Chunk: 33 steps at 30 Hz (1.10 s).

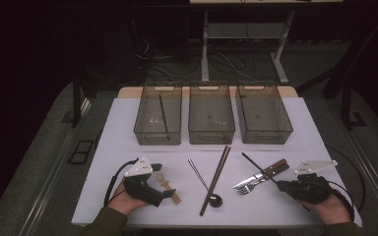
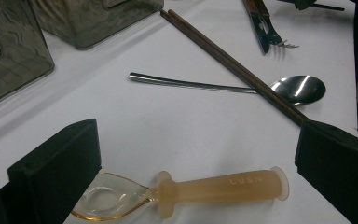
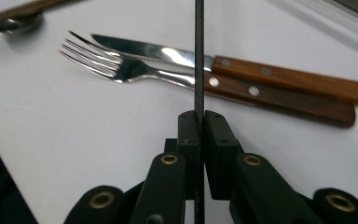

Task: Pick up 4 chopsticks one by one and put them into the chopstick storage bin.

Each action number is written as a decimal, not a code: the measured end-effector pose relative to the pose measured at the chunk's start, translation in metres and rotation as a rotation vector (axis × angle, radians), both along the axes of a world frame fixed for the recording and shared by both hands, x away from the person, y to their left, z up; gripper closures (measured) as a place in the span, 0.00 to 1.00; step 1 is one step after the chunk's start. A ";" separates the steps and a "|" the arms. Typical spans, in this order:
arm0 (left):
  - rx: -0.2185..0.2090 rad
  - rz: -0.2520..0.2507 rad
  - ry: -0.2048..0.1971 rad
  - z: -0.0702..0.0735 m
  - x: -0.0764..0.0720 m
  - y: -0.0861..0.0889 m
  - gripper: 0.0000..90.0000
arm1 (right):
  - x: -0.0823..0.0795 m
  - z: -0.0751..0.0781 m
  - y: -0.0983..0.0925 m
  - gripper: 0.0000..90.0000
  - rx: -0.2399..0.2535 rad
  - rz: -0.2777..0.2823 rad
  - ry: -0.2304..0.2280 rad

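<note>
My right gripper [image 3: 199, 122] is shut on a thin black chopstick [image 3: 199, 56] that runs straight up from between its pads. From above, that chopstick [image 1: 258, 167] slants up and left from the right gripper [image 1: 279, 184] at the table's front right. Behind it lie a wood-handled fork [image 3: 121, 67] and knife [image 3: 168, 53]. My left gripper [image 2: 196, 144] stands open at the front left. A baby spoon [image 2: 223, 186] with an amber handle and a clear bowl lies on the table between its jaws, untouched. From above, the left gripper [image 1: 165, 182] sits over this spoon [image 1: 175, 197].
Three smoky plastic bins stand in a row at the back: left [image 1: 157, 141], middle [image 1: 211, 141], right [image 1: 265, 141]. The left one holds a thin black stick [image 1: 163, 113]. A pair of brown chopsticks [image 1: 219, 174] crosses a metal spoon [image 1: 197, 172] at mid-table.
</note>
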State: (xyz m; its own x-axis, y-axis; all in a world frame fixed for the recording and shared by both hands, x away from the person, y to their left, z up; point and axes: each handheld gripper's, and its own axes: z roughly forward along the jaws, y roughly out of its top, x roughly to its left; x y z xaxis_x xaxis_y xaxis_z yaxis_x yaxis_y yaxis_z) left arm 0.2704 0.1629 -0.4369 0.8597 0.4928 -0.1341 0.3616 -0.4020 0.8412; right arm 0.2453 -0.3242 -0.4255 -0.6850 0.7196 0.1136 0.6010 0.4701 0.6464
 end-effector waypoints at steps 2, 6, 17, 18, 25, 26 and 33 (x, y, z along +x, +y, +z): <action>0.002 0.001 0.002 0.000 0.000 0.000 0.00 | 0.001 0.002 0.003 0.95 0.016 0.006 -0.005; 0.005 -0.001 0.001 0.000 0.000 -0.001 0.00 | 0.005 0.006 0.008 0.95 0.032 0.009 -0.012; -0.004 -0.001 0.002 0.000 0.000 0.000 0.00 | 0.015 0.012 0.028 0.95 0.084 0.038 -0.018; -0.002 -0.001 0.000 0.001 0.000 0.000 0.00 | 0.017 0.012 0.029 0.95 0.089 0.038 -0.015; -0.005 0.000 -0.001 0.001 -0.001 0.000 0.00 | 0.027 0.016 0.044 0.95 0.113 0.055 -0.026; -0.004 -0.001 -0.002 0.001 -0.001 0.000 0.00 | 0.028 0.017 0.046 0.95 0.115 0.057 -0.025; -0.009 -0.003 -0.004 0.001 -0.001 0.000 0.00 | 0.038 0.020 0.060 0.95 0.135 0.068 -0.031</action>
State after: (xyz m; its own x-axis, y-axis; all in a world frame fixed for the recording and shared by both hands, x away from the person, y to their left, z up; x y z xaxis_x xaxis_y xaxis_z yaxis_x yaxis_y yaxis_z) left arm 0.2692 0.1627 -0.4355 0.8619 0.4888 -0.1352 0.3571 -0.3956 0.8461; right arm 0.2828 -0.2645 -0.4058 -0.7361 0.6513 0.1842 0.5499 0.4167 0.7239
